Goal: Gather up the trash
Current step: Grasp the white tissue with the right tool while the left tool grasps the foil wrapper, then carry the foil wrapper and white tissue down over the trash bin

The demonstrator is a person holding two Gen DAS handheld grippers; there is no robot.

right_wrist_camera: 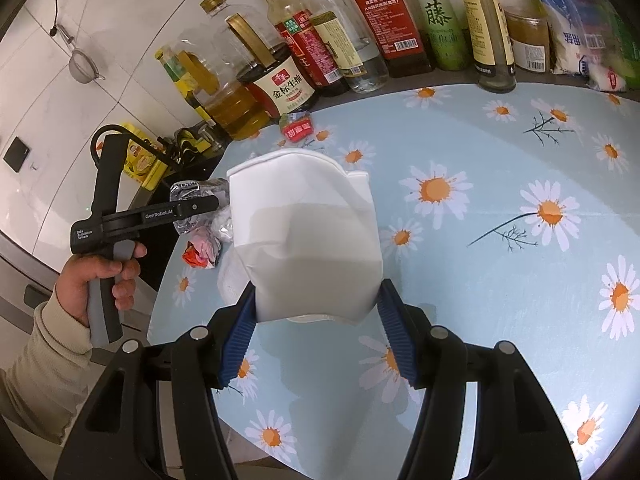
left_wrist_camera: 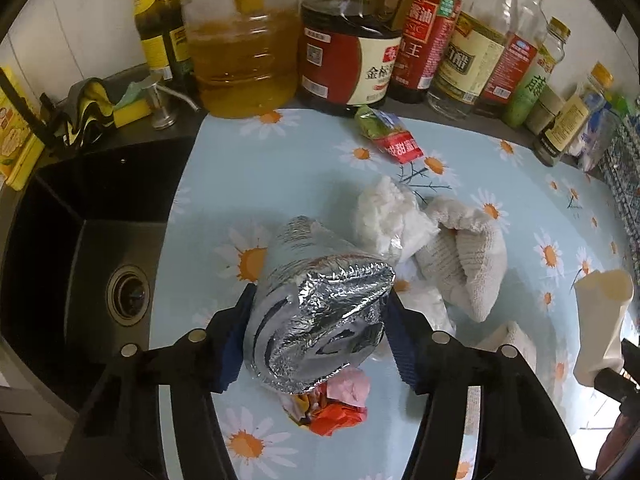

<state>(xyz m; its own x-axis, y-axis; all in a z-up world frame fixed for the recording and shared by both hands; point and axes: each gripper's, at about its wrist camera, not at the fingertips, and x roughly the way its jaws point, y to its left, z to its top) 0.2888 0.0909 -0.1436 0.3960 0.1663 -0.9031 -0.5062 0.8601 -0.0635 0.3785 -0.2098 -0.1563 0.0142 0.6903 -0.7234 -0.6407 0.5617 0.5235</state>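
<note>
A crumpled foil cup lies on its side between the blue pads of my left gripper; both pads press on it and its rim is squashed. Pink and red wrappers lie under it on the daisy-patterned cloth. Just beyond are a wad of white tissue and a white knitted cloth. A red and green snack wrapper lies near the bottles. My right gripper is shut on a white paper bag, mouth facing away. In the right wrist view a hand holds the left gripper at the bag's left.
A row of oil, soy sauce and vinegar bottles lines the back of the counter. A dark sink with its drain opens left of the cloth, with sponges and a soap pump behind it. Packets stand at the back right.
</note>
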